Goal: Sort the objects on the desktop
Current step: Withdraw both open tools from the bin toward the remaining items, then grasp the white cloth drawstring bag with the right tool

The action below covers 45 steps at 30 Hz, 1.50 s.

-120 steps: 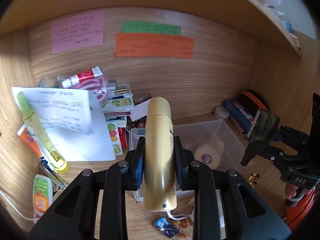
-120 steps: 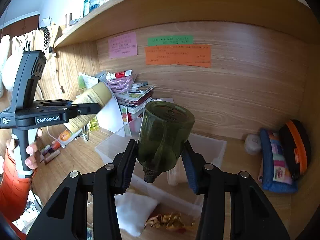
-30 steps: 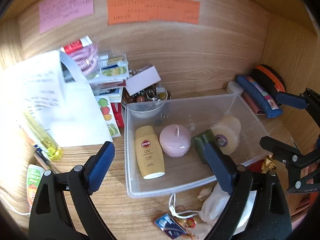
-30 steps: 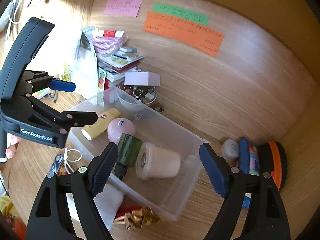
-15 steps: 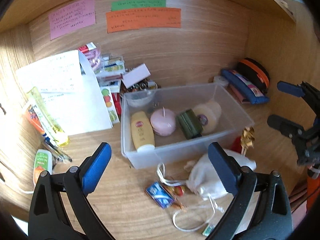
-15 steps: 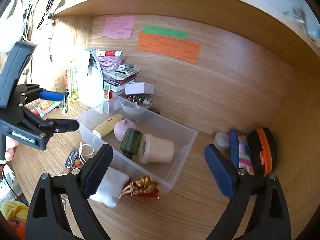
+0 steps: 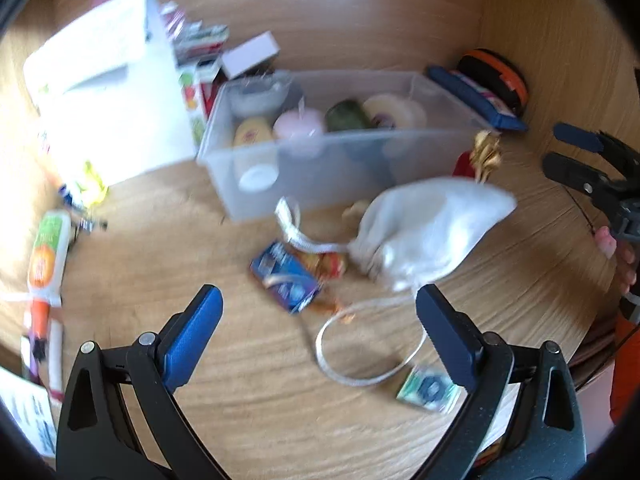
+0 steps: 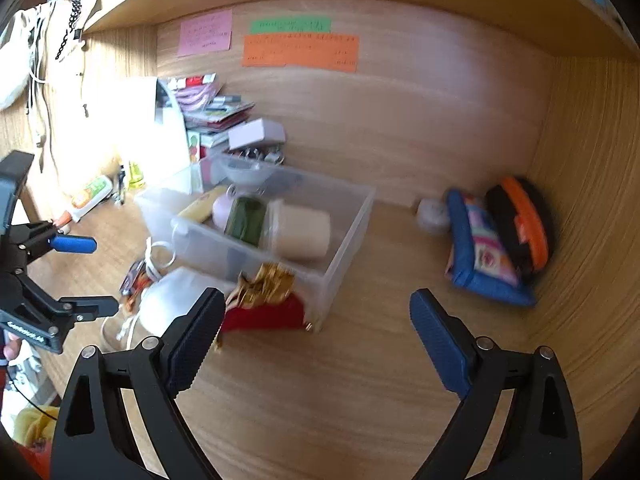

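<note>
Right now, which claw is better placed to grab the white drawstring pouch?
Left. The left claw is open, with the white pouch just ahead. The right claw faces bare desk beside the bin.

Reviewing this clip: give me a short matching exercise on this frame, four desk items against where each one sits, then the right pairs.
Things:
1. dark green bottle
2. white cloth pouch
3. orange-trimmed black case
4. pink note

Places:
A. stuck on the back wall
B. lying inside the clear bin
C. against the right side wall
D. on the desk in front of the bin

Pairs: 1-B, 2-D, 3-C, 4-A
</note>
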### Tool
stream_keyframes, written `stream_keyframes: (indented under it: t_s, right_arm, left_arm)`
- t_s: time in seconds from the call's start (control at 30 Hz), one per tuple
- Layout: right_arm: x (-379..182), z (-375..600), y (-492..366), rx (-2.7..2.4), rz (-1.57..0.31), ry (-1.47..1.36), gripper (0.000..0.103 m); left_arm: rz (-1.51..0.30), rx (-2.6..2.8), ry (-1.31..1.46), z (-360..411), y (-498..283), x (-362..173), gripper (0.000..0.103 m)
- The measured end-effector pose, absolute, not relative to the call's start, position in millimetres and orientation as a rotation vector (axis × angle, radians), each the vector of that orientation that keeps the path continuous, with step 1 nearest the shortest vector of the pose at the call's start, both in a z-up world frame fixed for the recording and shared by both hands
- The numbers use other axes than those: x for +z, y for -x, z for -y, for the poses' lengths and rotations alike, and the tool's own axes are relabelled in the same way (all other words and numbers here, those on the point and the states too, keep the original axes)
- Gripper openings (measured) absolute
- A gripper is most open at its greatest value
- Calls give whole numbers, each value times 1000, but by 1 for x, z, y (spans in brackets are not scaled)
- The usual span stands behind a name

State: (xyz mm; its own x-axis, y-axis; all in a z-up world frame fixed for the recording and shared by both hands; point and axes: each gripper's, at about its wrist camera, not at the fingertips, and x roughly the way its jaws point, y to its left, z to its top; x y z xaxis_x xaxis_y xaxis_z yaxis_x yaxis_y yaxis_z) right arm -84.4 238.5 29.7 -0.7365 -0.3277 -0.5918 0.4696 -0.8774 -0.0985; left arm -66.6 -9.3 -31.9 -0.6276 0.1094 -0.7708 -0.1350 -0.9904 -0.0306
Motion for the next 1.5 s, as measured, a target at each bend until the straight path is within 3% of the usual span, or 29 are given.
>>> stream_keyframes:
  t_s: [0.33,0.37,0.47,0.5,1.07,1.13,1.27,1.5]
  right_arm:
    - [-9,-205,61,-2319,-278,-888,92]
    - [-13,-200,60,-2307,-284,-896,92]
    - [-22,-189,60,-2275,-294,-933,92]
    - [-25,-186,60,-2265,-295,-942,92]
    - [-35,-167,81,-2201,-179,-1025,90]
    - [-37,-161,83,-2203,-200,-1029,90]
    - [-42,-152,90,-2197,-211,-1050,89]
    - [-46,-141,99,-2224,-222,-1045,72]
  left_arm:
    - [53,2727,1297,48,71,-46,98]
    - [44,2717,1295,48,73,-48,94]
    - [-14,2657,1307,44,81,-53,70]
    - [-20,2630,1312,42,85,-55,68]
    - [-127,2493,1309,28,115,-62,68]
    - [-129,2487,1306,27,117,-63,65]
    - [-127,2493,1289,28,116,-62,47]
    - [-82,2495,1286,35,116,-61,39]
